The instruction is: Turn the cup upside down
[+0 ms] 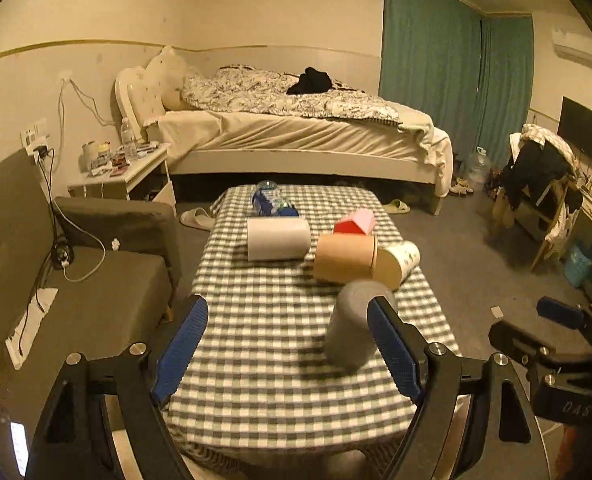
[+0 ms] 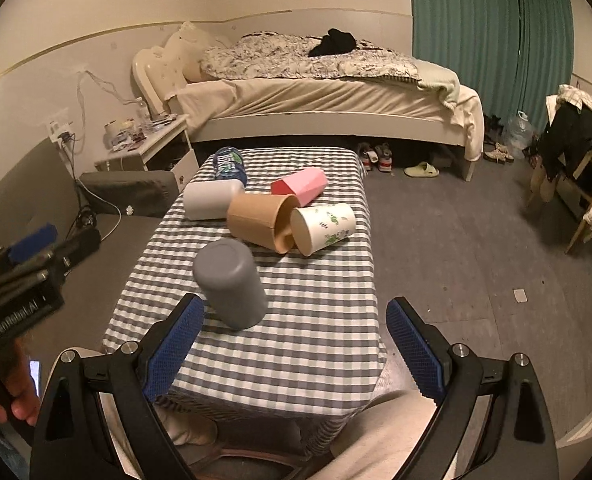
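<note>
A grey cup (image 2: 230, 282) stands on the checked tablecloth (image 2: 308, 312), its closed end up, tilted slightly. In the left wrist view the grey cup (image 1: 352, 326) is blurred and sits just left of my right-hand finger. My left gripper (image 1: 288, 344) is open and empty above the near table edge. My right gripper (image 2: 296, 344) is open and empty; the cup is just beyond its left finger (image 2: 176, 344). The right gripper (image 1: 552, 336) shows at the right of the left wrist view, and the left gripper (image 2: 28, 264) at the left of the right wrist view.
Lying on their sides further back are a tan cup (image 2: 262, 220), a white patterned cup (image 2: 323, 227), a pink cup (image 2: 300, 186), a white cup (image 2: 212, 199) and a blue patterned cup (image 2: 229, 164). A grey sofa (image 1: 76, 288) is left, a bed (image 1: 296, 132) behind.
</note>
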### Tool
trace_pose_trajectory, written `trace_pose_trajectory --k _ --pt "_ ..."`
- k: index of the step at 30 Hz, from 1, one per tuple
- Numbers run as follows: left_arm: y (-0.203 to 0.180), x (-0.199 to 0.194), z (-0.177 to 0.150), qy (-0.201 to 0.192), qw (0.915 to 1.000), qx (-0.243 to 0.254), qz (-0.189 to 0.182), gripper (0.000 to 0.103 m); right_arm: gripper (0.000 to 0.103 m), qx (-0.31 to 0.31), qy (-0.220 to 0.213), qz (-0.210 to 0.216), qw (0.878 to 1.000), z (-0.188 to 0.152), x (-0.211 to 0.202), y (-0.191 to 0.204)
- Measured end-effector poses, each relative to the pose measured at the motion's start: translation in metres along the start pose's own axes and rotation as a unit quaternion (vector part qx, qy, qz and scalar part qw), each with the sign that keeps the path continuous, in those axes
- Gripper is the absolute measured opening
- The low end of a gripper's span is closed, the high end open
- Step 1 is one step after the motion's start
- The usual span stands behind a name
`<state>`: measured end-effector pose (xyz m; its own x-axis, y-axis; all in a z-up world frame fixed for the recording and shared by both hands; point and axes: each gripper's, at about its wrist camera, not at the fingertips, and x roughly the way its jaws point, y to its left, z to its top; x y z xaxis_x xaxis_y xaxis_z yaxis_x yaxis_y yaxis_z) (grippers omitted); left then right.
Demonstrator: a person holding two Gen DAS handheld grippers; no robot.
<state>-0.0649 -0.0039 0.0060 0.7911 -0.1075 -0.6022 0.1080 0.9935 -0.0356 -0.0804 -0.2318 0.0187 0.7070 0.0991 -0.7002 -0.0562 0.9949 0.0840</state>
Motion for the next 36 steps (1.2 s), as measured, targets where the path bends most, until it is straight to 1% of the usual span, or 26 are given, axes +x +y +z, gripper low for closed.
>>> trace_pose_trajectory --k 2,6,9,12,14,16,19,36 --pt "0.002 0.001 -0.009 0.006 1.0000 -0.002 -0.002 0.088 0.093 0.000 0.000 -0.003 1.000 -0.005 0.003 0.004" --pt "0.007 0.005 -0.022 0.018 0.9998 -0.001 0.003 0.088 0.093 0.007 0.006 -0.002 1.000 -0.015 0.010 0.006" --pt "0.010 0.005 -0.026 0.022 0.9997 -0.002 0.011 0.088 0.093 0.005 0.009 -0.002 1.000 -0.018 0.017 0.010" --pt "0.016 0.006 -0.028 0.023 0.9995 -0.010 0.017 0.090 0.095 0.003 0.002 0.000 1.000 -0.019 0.019 0.013" --pt "0.019 0.007 -0.029 0.023 0.9993 -0.014 0.023 0.102 0.097 0.000 -0.001 0.002 1.000 -0.020 0.019 0.015" --pt "0.021 0.006 -0.030 0.018 0.9992 -0.019 0.029 0.102 0.099 -0.004 -0.004 0.002 1.000 -0.021 0.020 0.017" --pt "0.024 0.009 -0.030 0.023 0.9990 -0.024 0.029 0.102 0.103 -0.007 -0.006 -0.001 1.000 -0.022 0.022 0.018" --pt "0.026 0.012 -0.032 0.023 0.9988 -0.026 0.034 0.102 0.103 -0.001 -0.008 -0.018 1.000 -0.025 0.025 0.014"
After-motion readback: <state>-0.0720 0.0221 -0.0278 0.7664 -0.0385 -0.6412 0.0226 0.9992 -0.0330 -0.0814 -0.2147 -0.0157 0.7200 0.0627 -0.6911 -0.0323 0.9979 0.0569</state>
